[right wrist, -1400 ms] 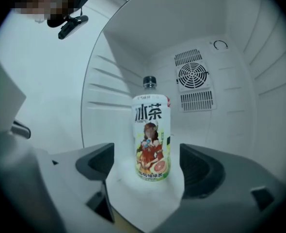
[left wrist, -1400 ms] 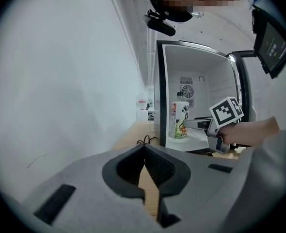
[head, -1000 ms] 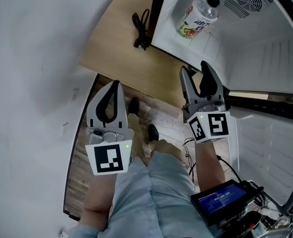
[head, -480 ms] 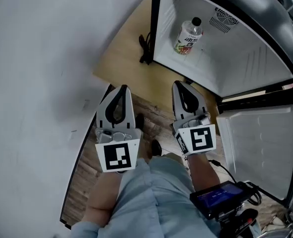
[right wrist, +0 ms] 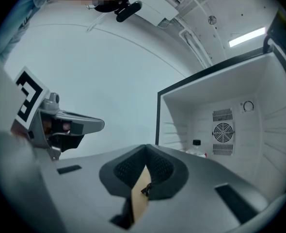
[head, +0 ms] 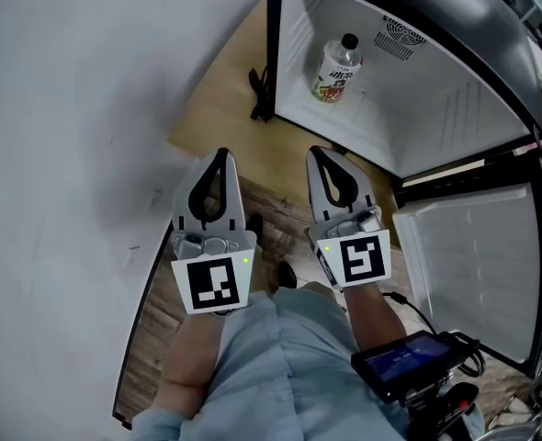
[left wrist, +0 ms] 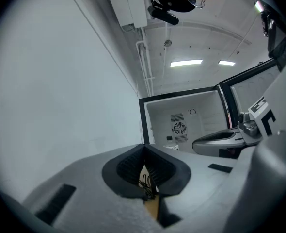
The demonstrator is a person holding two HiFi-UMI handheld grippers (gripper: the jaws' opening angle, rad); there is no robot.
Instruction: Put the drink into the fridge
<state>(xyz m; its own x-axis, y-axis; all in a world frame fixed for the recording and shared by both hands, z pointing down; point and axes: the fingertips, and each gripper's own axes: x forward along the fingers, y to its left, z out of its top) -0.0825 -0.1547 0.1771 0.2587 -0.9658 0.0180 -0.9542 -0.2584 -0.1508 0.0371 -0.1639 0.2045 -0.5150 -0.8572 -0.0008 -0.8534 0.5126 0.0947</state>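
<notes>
A clear drink bottle (head: 334, 68) with a black cap and a coloured label stands inside the open white fridge (head: 418, 108), near its back wall; its cap also shows in the right gripper view as the bottle (right wrist: 196, 148). My left gripper (head: 221, 157) and my right gripper (head: 321, 154) hang side by side in front of the fridge, well short of the bottle. Both are shut with nothing between their jaws. In the left gripper view the left gripper (left wrist: 144, 147) points at the fridge interior (left wrist: 182, 125).
The fridge door (head: 478, 265) stands swung open at the right. A black cable (head: 260, 95) lies on the wooden board beside the fridge's left edge. A white wall runs along the left. A device with a lit screen (head: 404, 361) hangs at the person's waist.
The right gripper's jaws have gone from open to shut, empty. Both grippers have drawn back from the fridge, and more of the fridge and its door shows in the head view.
</notes>
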